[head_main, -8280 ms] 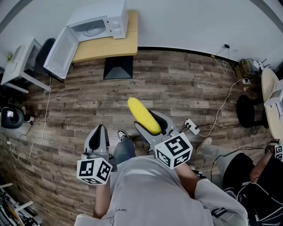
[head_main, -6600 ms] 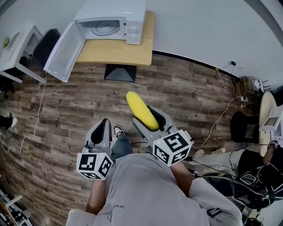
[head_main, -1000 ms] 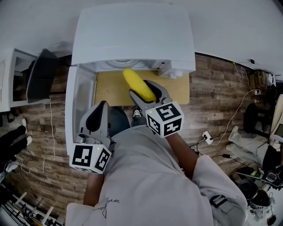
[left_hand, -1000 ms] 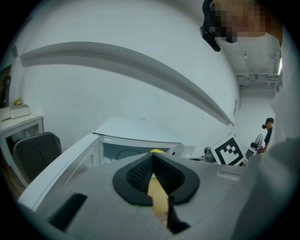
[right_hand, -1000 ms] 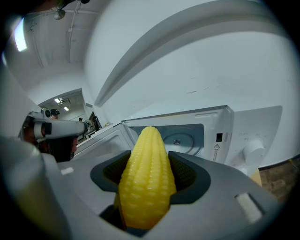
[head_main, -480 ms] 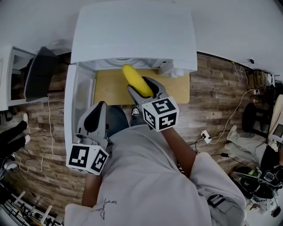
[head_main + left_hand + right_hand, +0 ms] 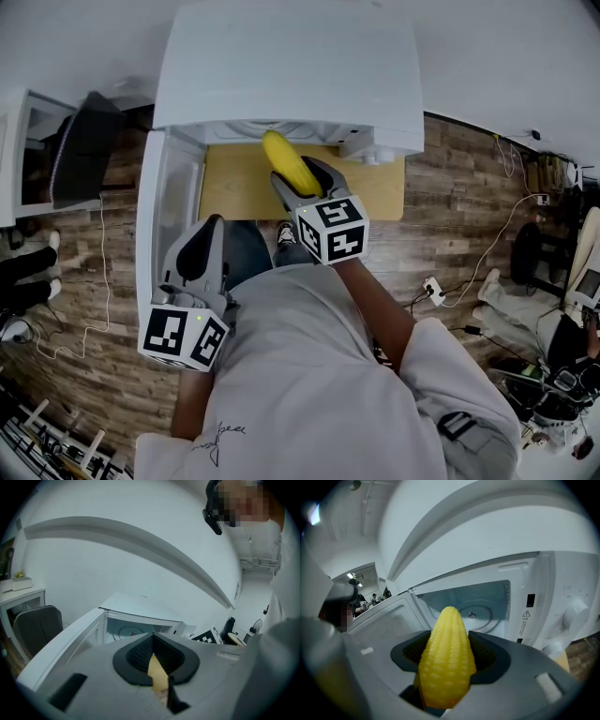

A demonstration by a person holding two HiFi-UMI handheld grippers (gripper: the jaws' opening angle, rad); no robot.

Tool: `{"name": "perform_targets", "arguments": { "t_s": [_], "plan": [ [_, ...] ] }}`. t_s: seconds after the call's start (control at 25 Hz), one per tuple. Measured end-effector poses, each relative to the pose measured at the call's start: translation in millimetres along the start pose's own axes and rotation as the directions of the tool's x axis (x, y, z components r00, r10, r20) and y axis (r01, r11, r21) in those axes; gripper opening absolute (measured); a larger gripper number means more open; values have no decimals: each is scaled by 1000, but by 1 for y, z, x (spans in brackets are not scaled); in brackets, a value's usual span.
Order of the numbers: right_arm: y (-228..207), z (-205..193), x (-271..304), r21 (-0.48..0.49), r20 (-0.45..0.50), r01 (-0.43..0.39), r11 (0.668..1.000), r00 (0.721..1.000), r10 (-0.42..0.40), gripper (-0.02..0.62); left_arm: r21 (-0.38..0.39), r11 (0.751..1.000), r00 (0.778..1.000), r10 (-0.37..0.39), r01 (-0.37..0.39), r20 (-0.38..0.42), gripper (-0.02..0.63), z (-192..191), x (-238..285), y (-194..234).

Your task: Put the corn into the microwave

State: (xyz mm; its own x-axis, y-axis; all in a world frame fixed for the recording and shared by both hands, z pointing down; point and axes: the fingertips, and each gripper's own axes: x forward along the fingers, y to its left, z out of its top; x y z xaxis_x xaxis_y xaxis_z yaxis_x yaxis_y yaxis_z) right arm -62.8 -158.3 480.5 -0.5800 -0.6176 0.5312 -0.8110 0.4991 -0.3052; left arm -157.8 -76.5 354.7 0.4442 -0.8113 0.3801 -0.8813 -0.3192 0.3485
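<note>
Right gripper [image 7: 312, 187]: its jaws stood wide and clamped on the corn [image 7: 287, 161], with a pad against each flank of the cob.
Corn: it was gripped by its thick end; the tapered tip stuck out past the jaws and pointed at the open mouth of the microwave [image 7: 281, 66].
Corn tip, head view: it lay at the front edge of the oven's roof, over the wooden table [image 7: 230, 183].
Cavity [image 7: 487, 597]: it was open and lit, with the glass turntable [image 7: 474, 614] on its floor. In the right gripper view there was free room on both sides of the corn tip and above it.
Right edge of opening: this was the post of the control panel [image 7: 565, 606], which carried a knob [image 7: 576, 607], well to the right of the corn.
Door [image 7: 167, 211]: it was swung fully open to the left, clear of the opening, and its inner face ran along the left side of the table.
Left gripper [image 7: 203, 251]: its jaw tips were together with nothing between them. It was held low beside the door's free edge, apart from the corn and short of the opening.
Floor [image 7: 455, 206]: wood planks showed to the right of the table, with cables lying on them.
Chair [image 7: 82, 150]: it stood to the left of the door, outside its swing.
</note>
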Motion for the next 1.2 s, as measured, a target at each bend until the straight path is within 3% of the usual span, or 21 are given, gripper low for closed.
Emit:
{"name": "perform_targets", "arguments": {
  "t_s": [1.2],
  "plan": [
    [-37,1,68,-16,-12,106,994,994,-106,264,39,999,999,38,-38,-8,-12,5,-5,16]
  ]
}}
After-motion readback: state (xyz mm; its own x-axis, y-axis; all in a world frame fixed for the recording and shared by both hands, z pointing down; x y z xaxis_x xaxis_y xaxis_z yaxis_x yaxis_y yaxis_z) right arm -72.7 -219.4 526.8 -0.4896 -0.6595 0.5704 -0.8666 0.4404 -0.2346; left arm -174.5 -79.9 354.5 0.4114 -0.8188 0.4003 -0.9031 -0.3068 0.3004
